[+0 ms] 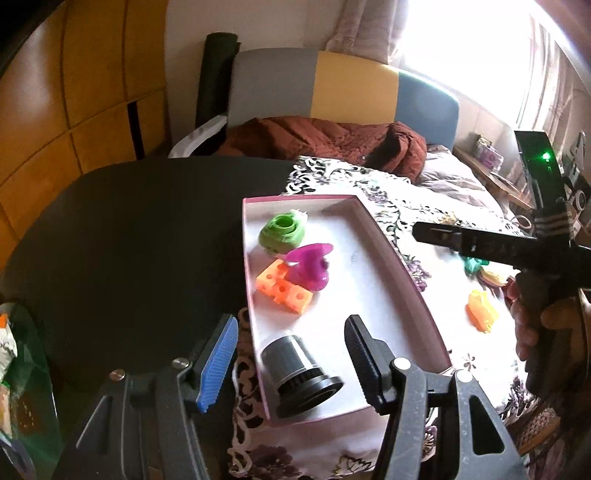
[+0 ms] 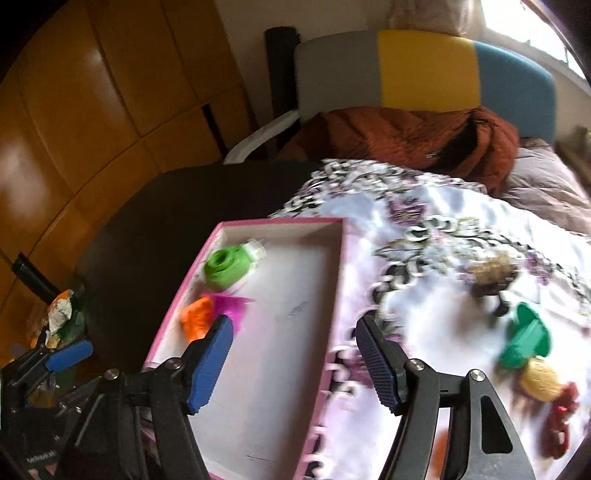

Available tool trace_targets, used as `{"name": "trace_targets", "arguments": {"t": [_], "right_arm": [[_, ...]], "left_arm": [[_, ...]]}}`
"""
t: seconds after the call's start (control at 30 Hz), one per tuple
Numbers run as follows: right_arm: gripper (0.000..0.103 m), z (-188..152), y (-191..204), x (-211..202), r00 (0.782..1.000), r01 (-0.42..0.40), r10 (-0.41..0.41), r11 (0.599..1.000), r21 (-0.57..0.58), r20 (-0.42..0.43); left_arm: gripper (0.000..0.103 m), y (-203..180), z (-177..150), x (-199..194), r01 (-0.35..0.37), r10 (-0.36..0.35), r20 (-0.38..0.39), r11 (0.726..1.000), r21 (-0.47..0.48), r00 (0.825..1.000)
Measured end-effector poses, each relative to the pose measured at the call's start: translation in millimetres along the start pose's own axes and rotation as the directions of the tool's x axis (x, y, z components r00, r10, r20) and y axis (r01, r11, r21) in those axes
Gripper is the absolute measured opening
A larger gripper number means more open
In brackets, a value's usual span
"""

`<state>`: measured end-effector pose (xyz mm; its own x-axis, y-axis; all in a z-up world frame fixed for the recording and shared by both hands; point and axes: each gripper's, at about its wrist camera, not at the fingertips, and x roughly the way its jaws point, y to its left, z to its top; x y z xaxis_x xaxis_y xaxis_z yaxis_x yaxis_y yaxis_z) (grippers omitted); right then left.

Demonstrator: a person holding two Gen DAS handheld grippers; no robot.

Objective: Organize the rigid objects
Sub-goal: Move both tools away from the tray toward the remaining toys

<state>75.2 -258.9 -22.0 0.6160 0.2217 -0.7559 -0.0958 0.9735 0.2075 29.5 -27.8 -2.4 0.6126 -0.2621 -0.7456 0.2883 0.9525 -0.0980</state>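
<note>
A bedroom corner around a dark tabletop

A floral cloth (image 1: pixel 402 206) covers the right part of the dark tabletop (image 1: pixel 140 240). Behind it stands a chair (image 1: pixel 332 85) with a grey, yellow and blue back, a rust-brown quilted jacket (image 1: pixel 332 140) heaped on its seat. Wooden cabinet panels (image 1: pixel 74 92) fill the left wall. A curtain (image 1: pixel 373 26) hangs beside the bright window (image 1: pixel 469 44). Crumpled wrappers (image 2: pixel 61 310) lie at the tabletop's left edge.

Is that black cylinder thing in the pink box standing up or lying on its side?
Lying on its side. The black cylinder rests lengthwise on the pink box floor, its wider flanged end facing the box's near corner.
</note>
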Motion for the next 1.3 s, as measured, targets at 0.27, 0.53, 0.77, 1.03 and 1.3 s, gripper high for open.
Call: {"name": "trace_targets", "arguments": {"t": [0.27, 0.53, 0.77, 1.03, 1.3], "right_arm": [[0.073, 2, -72, -31, 0.993, 0.104, -0.109, 0.991, 0.087, 0.047], [0.075, -8, -166, -60, 0.961, 0.253, -0.270, 0.944, 0.211, 0.054], [0.075, -33, -240, -71, 0.940, 0.301, -0.340, 0.872, 0.387, 0.035], [0.080, -45, -269, -80, 0.942, 0.266, -0.335, 0.801, 0.537, 0.033], [0.082, -49, -277, -81, 0.940, 0.270, -0.342, 0.770, 0.579, 0.016]], "left_arm": [[0.061, -33, 16, 8, 0.070, -0.070, -0.012, 0.996, 0.064, 0.998], [0.061, -76, 44, 33, 0.155, -0.149, -0.078, 0.985, 0.079, 0.986], [0.061, -122, 66, 53, 0.189, -0.176, -0.109, 0.975, 0.119, 0.978], [0.061, -233, 44, 78, 0.310, -0.272, -0.163, 0.908, 0.282, 0.948], [0.061, -238, 42, 111, 0.332, -0.275, -0.238, 0.911, 0.246, 0.931]]}}
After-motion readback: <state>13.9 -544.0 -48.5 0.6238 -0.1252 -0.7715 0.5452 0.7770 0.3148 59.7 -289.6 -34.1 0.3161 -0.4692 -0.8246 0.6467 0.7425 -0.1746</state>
